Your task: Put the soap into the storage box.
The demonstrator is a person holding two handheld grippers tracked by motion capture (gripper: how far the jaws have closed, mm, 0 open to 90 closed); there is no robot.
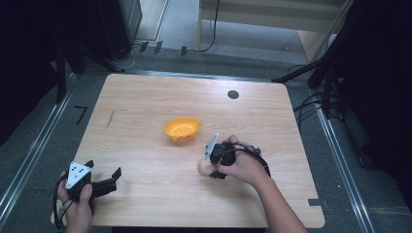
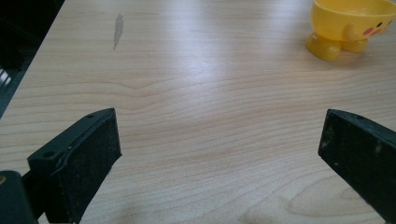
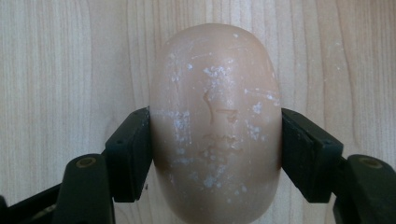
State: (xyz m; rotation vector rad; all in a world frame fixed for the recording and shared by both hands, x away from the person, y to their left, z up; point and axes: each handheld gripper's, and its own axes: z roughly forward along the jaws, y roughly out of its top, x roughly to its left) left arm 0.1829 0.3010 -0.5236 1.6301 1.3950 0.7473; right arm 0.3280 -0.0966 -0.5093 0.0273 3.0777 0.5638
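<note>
A tan egg (image 3: 215, 121) with white scuffs sits between the two black jaws of my right gripper (image 3: 215, 140), which is shut on its sides. From above, that egg (image 1: 203, 167) peeks out just left of the right gripper (image 1: 214, 167), close over the table and a little below the yellow cup. The yellow duck-faced egg cup (image 1: 181, 129) stands near the table's middle; its feet and rim (image 2: 348, 25) show at the upper right of the left gripper view. My left gripper (image 1: 115, 177) rests near the front left edge, open, jaws wide apart over bare wood (image 2: 219, 154).
The wooden table (image 1: 145, 97) has a dark round hole (image 1: 233, 94) near its far edge and a small grey smear (image 2: 118, 30) at the left. Dark stands and cables crowd the floor around the table's far corners.
</note>
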